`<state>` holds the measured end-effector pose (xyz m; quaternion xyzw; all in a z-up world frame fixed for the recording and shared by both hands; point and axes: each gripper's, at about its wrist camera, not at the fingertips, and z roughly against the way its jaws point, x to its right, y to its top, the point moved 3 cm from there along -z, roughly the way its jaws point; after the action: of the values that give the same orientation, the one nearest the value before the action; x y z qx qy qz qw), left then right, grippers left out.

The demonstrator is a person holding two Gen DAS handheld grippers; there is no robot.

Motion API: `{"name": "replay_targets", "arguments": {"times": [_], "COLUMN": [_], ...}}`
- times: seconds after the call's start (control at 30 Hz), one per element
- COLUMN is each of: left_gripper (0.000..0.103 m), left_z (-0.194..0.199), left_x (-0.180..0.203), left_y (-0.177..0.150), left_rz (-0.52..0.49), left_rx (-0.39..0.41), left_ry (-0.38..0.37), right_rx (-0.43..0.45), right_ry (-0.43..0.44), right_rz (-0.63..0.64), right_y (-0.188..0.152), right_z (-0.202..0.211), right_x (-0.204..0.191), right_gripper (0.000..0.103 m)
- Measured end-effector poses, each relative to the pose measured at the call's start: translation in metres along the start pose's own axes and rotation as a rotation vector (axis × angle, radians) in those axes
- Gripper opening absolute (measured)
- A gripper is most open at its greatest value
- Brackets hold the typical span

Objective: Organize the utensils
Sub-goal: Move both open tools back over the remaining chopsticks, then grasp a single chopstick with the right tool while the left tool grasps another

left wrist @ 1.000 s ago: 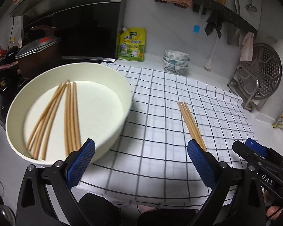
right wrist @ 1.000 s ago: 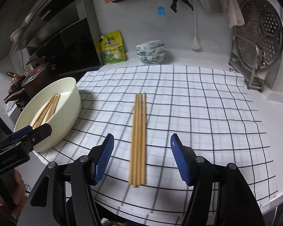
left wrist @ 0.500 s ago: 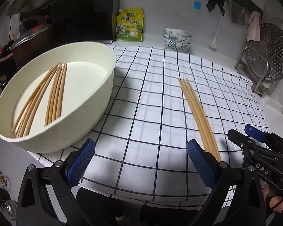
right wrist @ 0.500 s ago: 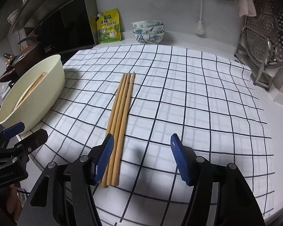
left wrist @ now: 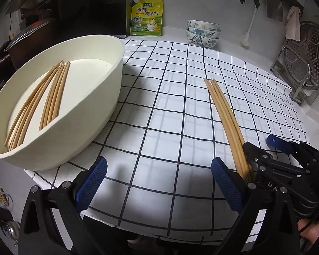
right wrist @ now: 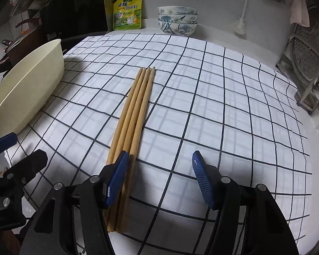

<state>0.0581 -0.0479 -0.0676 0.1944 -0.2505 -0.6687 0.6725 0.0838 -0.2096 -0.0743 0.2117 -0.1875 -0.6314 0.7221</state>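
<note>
Several wooden chopsticks [right wrist: 136, 114] lie side by side on the checked cloth [right wrist: 223, 97]. My right gripper [right wrist: 159, 174] hovers low over their near ends, open; its left pad [right wrist: 117, 178] sits above the bundle and nothing lies between the pads. In the left wrist view the same chopsticks [left wrist: 223, 110] run toward the right gripper [left wrist: 263, 155]. My left gripper [left wrist: 159, 182] is open over bare cloth, beside a cream oval tub [left wrist: 91, 114] that holds more chopsticks [left wrist: 42, 99] in two bunches.
Stacked patterned bowls [right wrist: 177, 21] and a yellow seasoning pouch [right wrist: 127, 10] stand at the back wall. A metal steamer rack [right wrist: 308, 68] leans at the right. A dark stove with a lidded pot [left wrist: 29, 36] is at the left. The cloth's front edge [left wrist: 159, 227] hangs off the counter.
Both grippers have sunk closer to the cloth and tilted down. The right gripper has shifted right, so the chopstick bundle now lies under its left pad instead of between the pads.
</note>
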Motion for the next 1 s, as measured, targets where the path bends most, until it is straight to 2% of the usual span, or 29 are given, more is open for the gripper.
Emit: {"name": "replay_targets", "arguments": {"times": [0.1,0.33,0.63,1.0], "left_gripper": [0.097,0.097,0.097,0.097], "left_z": [-0.003,-0.014,-0.043,-0.048], "left_x": [0.003,0.02,0.044,0.06], "left_y": [0.0,0.005,0.01,0.014], "left_rz": [-0.005,-0.017,-0.017,-0.061], "left_rx": [-0.008,-0.022,-0.089,-0.041], "left_ry": [0.0,-0.017,-0.022,0.017], "right_rx": [-0.003,0.005,0.012,0.024], "right_ry": [-0.02,-0.031,-0.023,-0.013], "right_rz": [0.014,-0.04,-0.118,-0.132], "right_y": [-0.003,-0.008,-0.012,-0.013], "right_z": [0.0,0.0,0.002,0.003], "right_x": [0.001,0.021,0.056,0.066], "right_gripper": [0.06,0.06,0.06,0.06]}}
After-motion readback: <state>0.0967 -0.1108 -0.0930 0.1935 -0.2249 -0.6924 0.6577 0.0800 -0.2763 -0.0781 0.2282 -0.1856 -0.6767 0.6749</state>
